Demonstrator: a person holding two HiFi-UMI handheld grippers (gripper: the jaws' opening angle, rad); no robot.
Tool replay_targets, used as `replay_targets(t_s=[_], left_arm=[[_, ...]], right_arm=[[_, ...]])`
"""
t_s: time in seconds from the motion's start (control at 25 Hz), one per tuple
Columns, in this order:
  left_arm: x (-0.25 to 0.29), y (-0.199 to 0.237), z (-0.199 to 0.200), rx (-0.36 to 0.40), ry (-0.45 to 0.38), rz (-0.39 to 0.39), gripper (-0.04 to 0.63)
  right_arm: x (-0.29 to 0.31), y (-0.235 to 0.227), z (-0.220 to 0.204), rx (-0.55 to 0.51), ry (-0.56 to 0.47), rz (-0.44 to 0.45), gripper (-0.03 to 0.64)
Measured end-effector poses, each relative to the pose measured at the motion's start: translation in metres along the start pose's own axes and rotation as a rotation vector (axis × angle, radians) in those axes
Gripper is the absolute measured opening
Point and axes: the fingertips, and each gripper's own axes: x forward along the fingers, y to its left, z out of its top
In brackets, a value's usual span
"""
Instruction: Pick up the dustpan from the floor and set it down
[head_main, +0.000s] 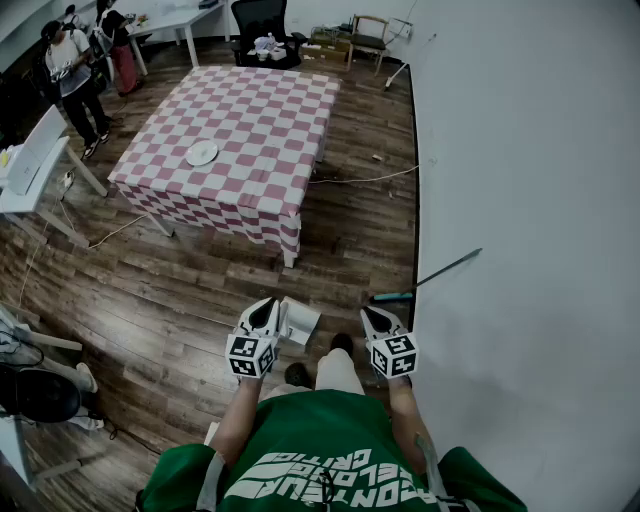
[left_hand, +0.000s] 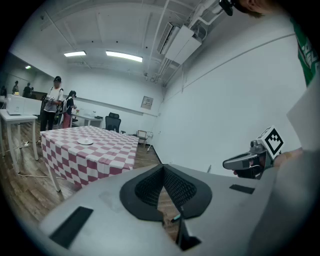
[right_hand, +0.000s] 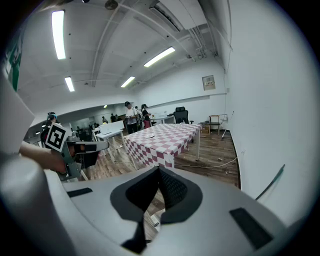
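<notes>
The left gripper (head_main: 263, 310) was held out at about waist height over the dark wood-plank floor (head_main: 190, 290). Its jaws were closed tip to tip with nothing between them. Just to its right in the head view, and well below it, lay a small white, box-like plastic piece (head_main: 300, 322) on the floor in front of the person's shoes. It looked to be the dustpan. It sat roughly midway between the near corner of the checked-cloth table and the white wall (head_main: 520, 200), with its edges skewed to the floorboards. Neither a handle nor its long axis could be made out at that size. The right gripper (head_main: 375, 318) hung further right and nearer the wall, at about the same height as the left. Its jaws also met at the tips and it held nothing, and its own view looked down past them onto that white piece. Rightmost, a thin dark pole with a teal end (head_main: 392, 296) leaned from the floor against the wall. The left gripper seemed the nearer of the two to the dustpan. Either one would probably have had to open and drop steeply down and a little forward to reach it.
</notes>
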Motion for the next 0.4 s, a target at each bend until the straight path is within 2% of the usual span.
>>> replay_targets(t_s=[0.4], left_arm=[[0.0031,-0.0012,-0.0053,0.003,0.006,-0.007,0.003]], right_arm=[[0.0041,-0.0012,-0.0065,0.009,-0.001,0.000,0.008]])
